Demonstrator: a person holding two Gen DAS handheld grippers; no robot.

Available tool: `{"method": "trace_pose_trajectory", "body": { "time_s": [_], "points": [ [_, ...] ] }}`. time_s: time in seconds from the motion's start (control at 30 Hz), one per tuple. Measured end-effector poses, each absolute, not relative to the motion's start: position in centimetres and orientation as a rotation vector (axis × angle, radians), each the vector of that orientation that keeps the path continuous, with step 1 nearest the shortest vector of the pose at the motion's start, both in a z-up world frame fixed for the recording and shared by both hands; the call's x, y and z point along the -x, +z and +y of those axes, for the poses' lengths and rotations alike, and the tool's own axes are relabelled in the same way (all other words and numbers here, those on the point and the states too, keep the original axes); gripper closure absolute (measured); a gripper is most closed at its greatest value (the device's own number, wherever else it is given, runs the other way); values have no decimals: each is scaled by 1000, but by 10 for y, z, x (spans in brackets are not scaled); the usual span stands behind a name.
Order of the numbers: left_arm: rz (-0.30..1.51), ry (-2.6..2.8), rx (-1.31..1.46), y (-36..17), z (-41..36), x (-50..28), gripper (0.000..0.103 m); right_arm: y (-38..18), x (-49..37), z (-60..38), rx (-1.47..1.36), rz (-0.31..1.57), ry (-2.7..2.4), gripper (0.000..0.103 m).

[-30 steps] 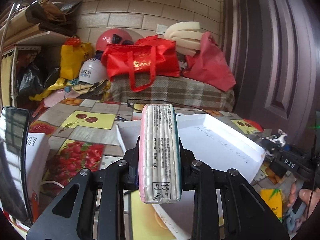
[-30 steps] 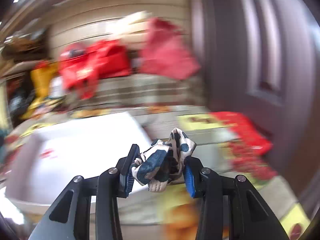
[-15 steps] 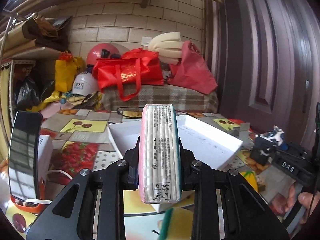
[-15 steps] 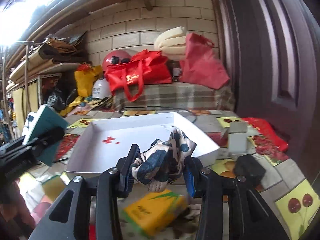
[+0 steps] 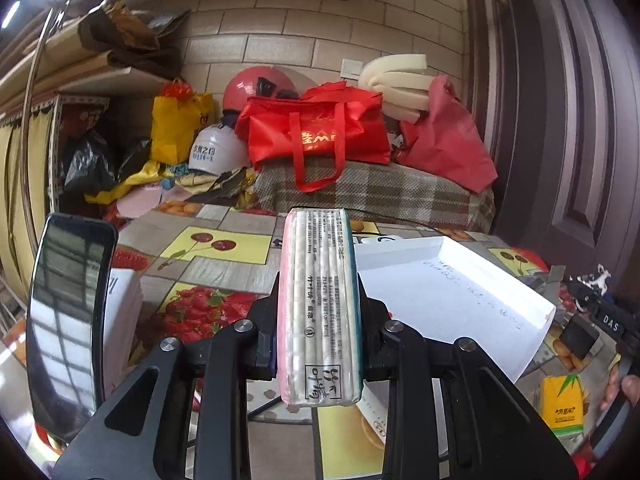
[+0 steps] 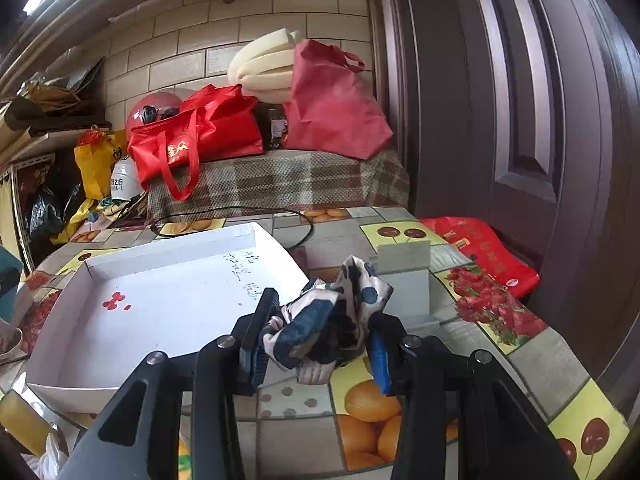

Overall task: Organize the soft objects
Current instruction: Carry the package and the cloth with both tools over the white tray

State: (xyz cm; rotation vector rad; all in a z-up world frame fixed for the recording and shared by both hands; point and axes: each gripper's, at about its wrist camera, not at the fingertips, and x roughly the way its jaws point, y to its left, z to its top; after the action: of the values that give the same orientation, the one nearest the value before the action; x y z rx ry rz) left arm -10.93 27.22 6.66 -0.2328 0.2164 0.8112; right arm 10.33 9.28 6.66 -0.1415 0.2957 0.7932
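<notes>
Phone (image 5: 68, 320): stood upright at the far left, before a white box.
Left gripper (image 5: 320, 320): jaws are closed on a tissue pack (image 5: 320, 304), which is held on edge above the tabletop (image 5: 212, 276).
Tray (image 6: 160, 300): white, shallow, set on the tabletop between both grippers.
Right gripper (image 6: 320, 336): jaws are clamped on a spotted cloth (image 6: 328, 320), bunched, held just right of the tray's near corner.
Yellow pack (image 5: 562, 404): lain on the tabletop, right of the tray.
</notes>
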Motion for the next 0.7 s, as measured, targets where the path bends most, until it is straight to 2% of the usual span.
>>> {"method": "trace_pose_trajectory", "body": {
  "time_s": [0.27, 0.7],
  "points": [
    [247, 771, 208, 68, 268, 78, 76, 67, -73, 128, 172, 262, 891, 61],
    [325, 728, 148, 66, 271, 31, 76, 63, -79, 171, 200, 333, 973, 61]
  ]
}}
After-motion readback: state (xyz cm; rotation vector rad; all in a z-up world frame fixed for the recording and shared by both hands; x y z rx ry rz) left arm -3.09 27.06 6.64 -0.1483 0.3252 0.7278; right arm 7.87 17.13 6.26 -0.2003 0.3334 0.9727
